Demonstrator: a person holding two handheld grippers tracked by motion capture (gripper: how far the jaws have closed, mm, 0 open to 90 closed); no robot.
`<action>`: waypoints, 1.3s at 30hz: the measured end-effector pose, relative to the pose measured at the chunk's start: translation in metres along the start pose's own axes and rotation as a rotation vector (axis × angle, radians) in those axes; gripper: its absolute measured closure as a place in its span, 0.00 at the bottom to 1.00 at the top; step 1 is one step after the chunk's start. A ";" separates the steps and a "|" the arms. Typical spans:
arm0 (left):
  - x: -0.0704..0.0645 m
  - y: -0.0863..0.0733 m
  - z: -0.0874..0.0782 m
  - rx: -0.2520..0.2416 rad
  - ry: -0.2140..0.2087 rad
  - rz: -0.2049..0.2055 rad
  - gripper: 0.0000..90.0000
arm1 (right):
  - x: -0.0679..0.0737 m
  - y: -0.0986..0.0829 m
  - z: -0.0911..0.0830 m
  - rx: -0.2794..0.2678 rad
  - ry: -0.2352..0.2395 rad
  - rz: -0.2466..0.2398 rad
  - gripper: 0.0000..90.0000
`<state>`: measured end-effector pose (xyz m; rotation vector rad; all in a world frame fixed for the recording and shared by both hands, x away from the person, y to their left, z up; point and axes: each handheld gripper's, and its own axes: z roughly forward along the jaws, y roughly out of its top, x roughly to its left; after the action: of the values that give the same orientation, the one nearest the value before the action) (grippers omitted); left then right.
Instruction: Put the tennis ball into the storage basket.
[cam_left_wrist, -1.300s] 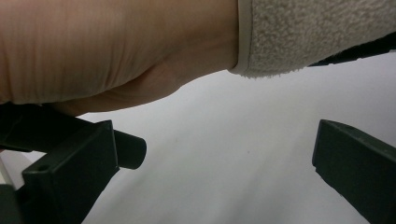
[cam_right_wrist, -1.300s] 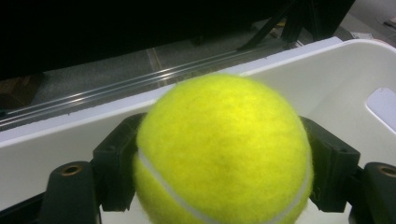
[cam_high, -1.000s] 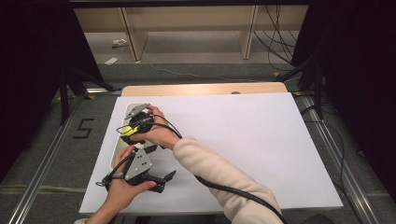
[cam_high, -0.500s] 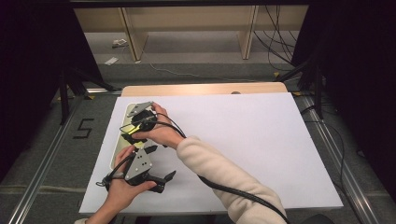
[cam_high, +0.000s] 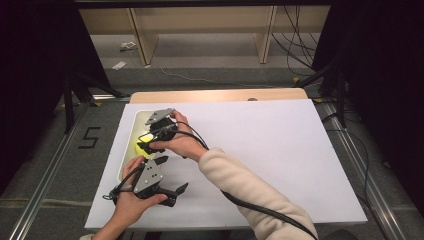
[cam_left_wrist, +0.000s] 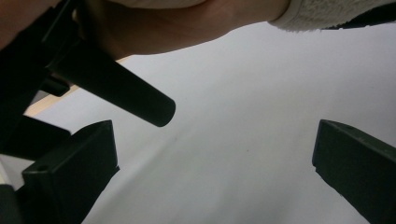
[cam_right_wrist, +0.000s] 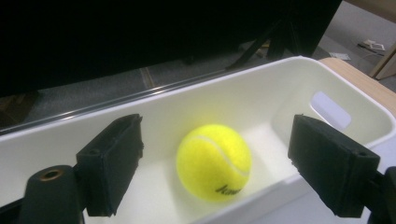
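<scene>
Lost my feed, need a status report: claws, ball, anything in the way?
Right claw open over white bin. Tennis ball lies in bin, ungripped. Left claw open, holding nothing. Nothing blocking the ball.

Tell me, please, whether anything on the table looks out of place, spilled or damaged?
Nothing stands out. The tennis ball lies intact in the white bin, with the right gripper open above it and the left gripper open over the white sheet.
</scene>
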<state>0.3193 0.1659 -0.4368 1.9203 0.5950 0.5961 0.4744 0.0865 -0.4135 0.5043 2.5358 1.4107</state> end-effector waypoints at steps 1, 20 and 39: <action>0.000 0.000 0.000 0.000 0.001 0.000 0.00 | 0.000 -0.001 -0.002 0.002 -0.001 0.001 0.21; 0.001 0.000 -0.001 -0.001 0.003 -0.006 0.00 | -0.011 -0.017 -0.036 -0.007 -0.040 0.023 0.21; 0.001 0.000 0.000 0.000 0.005 -0.005 0.00 | -0.023 -0.037 -0.062 -0.007 -0.077 0.062 0.21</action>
<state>0.3197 0.1668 -0.4370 1.9173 0.6028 0.5986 0.4682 0.0107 -0.4117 0.6284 2.4741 1.3915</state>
